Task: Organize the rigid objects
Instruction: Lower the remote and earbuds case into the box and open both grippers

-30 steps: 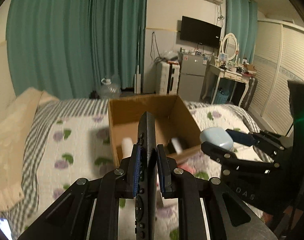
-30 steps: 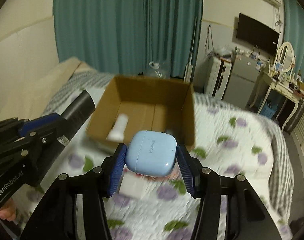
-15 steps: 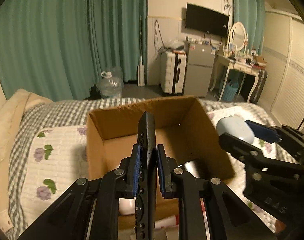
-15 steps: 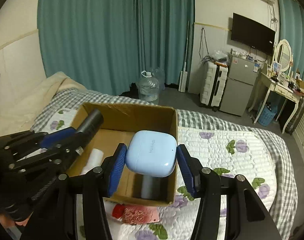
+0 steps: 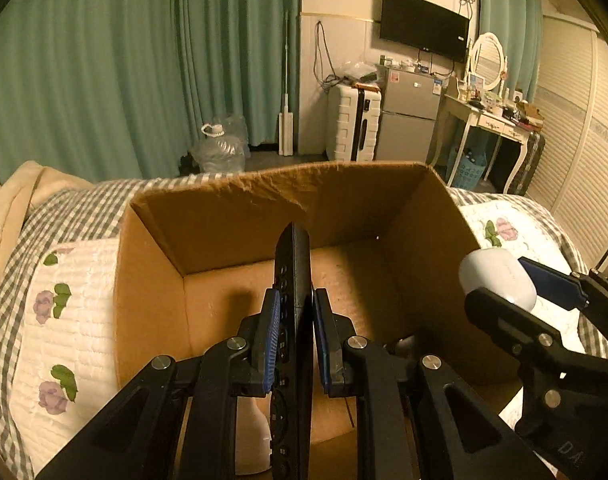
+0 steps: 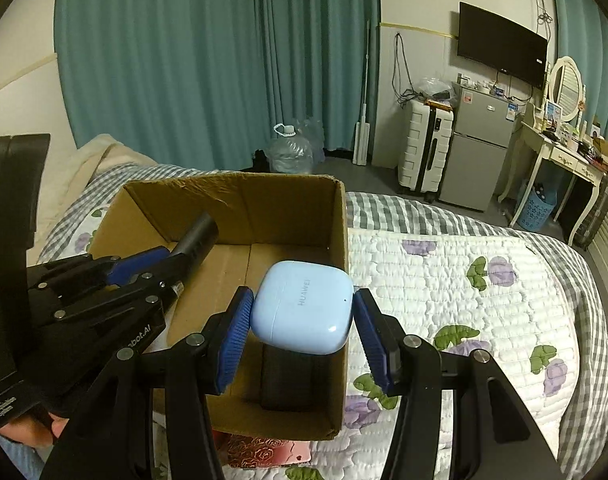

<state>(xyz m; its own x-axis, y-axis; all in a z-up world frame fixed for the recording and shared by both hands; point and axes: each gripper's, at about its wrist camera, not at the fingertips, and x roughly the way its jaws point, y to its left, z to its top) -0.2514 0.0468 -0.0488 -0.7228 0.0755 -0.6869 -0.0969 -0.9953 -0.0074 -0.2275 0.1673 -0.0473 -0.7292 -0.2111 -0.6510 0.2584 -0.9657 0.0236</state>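
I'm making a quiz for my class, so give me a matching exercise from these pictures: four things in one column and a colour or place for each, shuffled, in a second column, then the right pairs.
Things:
1. remote control
2. earbuds case
3. cardboard box
4. water jug

Descriptions:
A. on the floor by the curtains
B. light blue, between the right gripper's pads
C. black, between the left gripper's opening pads
D. brown, open-topped, on the bed

Pairs: 1-C, 2-B, 3-D, 4-A
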